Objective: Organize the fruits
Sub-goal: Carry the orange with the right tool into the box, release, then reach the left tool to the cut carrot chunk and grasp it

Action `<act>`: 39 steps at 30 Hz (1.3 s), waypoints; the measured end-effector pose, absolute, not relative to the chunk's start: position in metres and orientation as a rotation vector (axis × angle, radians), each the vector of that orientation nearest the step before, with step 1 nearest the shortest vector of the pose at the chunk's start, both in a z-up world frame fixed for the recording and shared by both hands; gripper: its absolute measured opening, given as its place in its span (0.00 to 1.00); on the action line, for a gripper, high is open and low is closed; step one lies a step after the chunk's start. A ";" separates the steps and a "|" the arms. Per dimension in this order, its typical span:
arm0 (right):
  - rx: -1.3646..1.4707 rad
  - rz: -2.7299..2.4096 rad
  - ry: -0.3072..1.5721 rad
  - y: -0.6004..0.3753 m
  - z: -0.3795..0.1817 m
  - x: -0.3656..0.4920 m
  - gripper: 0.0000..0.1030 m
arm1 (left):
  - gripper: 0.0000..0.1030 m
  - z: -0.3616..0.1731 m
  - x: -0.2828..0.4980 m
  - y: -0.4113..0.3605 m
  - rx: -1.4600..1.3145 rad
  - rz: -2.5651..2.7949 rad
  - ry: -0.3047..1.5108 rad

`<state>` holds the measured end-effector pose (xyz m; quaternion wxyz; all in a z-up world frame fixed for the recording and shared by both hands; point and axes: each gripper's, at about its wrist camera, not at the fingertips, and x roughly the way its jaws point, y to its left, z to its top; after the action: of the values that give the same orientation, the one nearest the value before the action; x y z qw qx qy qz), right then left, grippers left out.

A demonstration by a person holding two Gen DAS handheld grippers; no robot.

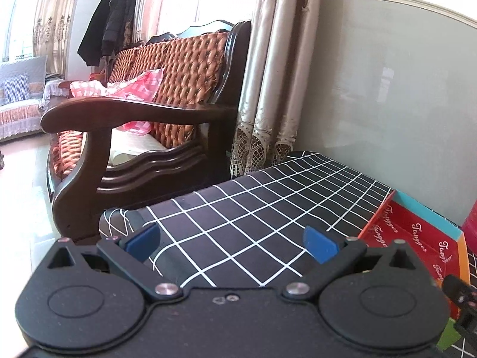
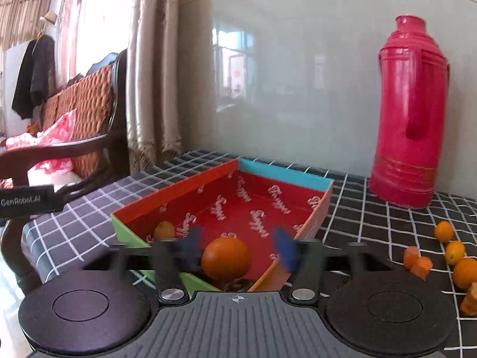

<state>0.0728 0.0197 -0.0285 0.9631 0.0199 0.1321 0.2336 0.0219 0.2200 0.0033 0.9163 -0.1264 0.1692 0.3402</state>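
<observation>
In the right wrist view a red cardboard box (image 2: 286, 176) with a blue far wall stands on the black checked tablecloth. An orange (image 2: 225, 257) sits between the fingers of my right gripper (image 2: 238, 249) over the box's near corner; the jaws stand apart from it and look blurred. A small kumquat (image 2: 163, 230) lies inside the box at the left. More oranges and kumquats (image 2: 455, 252) and carrot pieces (image 2: 417, 262) lie on the cloth at the right. My left gripper (image 1: 231, 240) is open and empty over the cloth, left of the box (image 1: 417, 238).
A tall pink thermos (image 2: 408, 113) stands at the back right by the grey wall. A wooden sofa (image 1: 143, 110) with an orange cushion stands left of the table, with curtains (image 1: 268, 74) behind. The table's left edge (image 1: 119, 217) is near my left gripper.
</observation>
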 end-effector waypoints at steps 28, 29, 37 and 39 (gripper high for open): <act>0.116 -0.358 0.270 -0.181 -0.029 0.055 1.00 | 0.94 0.011 0.054 0.060 -0.026 0.231 0.237; 0.119 -0.392 0.271 -0.190 -0.030 0.053 1.00 | 0.94 0.010 0.056 0.049 -0.009 0.194 0.244; 0.179 -0.495 0.287 -0.244 -0.030 0.036 1.00 | 0.87 -0.015 0.083 -0.021 0.086 -0.029 0.343; 0.170 -0.531 0.281 -0.251 -0.032 0.033 1.00 | 0.78 -0.021 0.090 -0.036 0.097 -0.080 0.372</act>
<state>0.0330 -0.2508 -0.0318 0.9517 0.0836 0.1384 -0.2610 0.0900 -0.0357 -0.0212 0.9808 0.0483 0.1846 -0.0397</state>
